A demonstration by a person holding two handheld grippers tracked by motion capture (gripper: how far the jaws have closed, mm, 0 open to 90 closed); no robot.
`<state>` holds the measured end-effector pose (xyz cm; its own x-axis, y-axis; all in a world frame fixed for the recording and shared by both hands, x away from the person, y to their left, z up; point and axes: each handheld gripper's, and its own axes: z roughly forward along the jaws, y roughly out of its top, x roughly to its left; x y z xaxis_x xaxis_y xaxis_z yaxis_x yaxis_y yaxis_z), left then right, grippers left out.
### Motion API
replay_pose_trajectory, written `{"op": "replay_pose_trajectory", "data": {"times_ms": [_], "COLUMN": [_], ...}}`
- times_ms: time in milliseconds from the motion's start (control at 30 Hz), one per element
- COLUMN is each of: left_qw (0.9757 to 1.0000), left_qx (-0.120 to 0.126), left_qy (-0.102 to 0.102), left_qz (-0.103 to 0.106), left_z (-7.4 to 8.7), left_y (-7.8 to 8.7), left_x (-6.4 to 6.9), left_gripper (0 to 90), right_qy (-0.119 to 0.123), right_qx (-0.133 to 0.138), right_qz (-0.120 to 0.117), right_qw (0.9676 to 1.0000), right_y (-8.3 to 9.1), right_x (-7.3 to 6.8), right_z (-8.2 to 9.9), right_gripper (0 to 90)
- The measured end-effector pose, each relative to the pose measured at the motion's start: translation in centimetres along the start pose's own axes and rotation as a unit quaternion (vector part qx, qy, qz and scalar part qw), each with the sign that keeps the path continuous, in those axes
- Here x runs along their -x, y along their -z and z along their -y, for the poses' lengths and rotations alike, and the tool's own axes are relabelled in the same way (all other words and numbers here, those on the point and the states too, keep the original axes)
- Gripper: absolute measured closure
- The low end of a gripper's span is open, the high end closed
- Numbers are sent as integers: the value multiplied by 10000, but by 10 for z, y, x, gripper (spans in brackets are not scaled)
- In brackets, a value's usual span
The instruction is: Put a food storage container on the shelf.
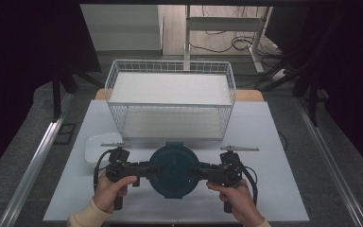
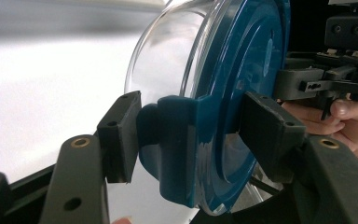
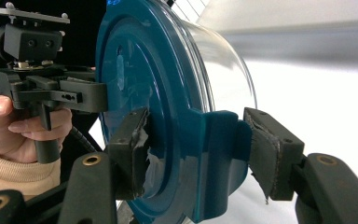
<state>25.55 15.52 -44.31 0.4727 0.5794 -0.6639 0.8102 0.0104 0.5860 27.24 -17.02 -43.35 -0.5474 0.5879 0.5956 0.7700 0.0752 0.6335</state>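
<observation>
A round clear glass container with a dark blue lid (image 1: 172,171) hangs between my two grippers near the table's front edge. My left gripper (image 1: 146,169) grips its left side and my right gripper (image 1: 197,172) its right side. In the left gripper view the lid (image 2: 242,70) stands on edge, and my left gripper (image 2: 191,133) is shut across its blue side clip (image 2: 177,144), with the pads (image 2: 121,135) against it. In the right gripper view my right gripper (image 3: 196,151) is likewise shut on the opposite clip (image 3: 219,158) of the lid (image 3: 144,70).
A white wire basket (image 1: 170,105) stands just behind the container, with a white board lying across it. A white shallow dish (image 1: 94,146) lies left of my left gripper. The white table mat (image 1: 274,179) ends close to the person's hands.
</observation>
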Motion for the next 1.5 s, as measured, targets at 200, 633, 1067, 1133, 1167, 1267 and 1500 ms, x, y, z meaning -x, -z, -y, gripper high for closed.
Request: {"op": "replay_pose_trajectory", "data": {"times_ms": [200,633,1067,1133,1167,1267,1500], "left_qw": [9999,9995,9987,9985,9985,9982,9976], "left_qx": [80,180,327,350,369,394,452], "left_qy": [-109,-275,-394,-412,-411,-442,-513], "left_qz": [-39,19,57,64,65,43,60], "left_z": [-10,-34,-57,-60,-62,-67,-81], "left_y": [7,10,19,21,21,23,31], "left_x": [6,15,23,23,24,24,28], "left_gripper": [401,403,405,405,405,405,407], "right_qy": [140,314,527,559,588,606,717], "right_qx": [76,238,361,376,394,425,482], "right_qz": [-11,24,42,38,48,35,10], "right_qw": [9999,9992,9979,9977,9975,9973,9963], "right_y": [3,12,19,20,20,20,22], "right_x": [-7,-13,-23,-25,-26,-26,-32], "right_z": [-10,-34,-59,-63,-65,-70,-85], "right_gripper": [427,427,427,427,427,427,428]}}
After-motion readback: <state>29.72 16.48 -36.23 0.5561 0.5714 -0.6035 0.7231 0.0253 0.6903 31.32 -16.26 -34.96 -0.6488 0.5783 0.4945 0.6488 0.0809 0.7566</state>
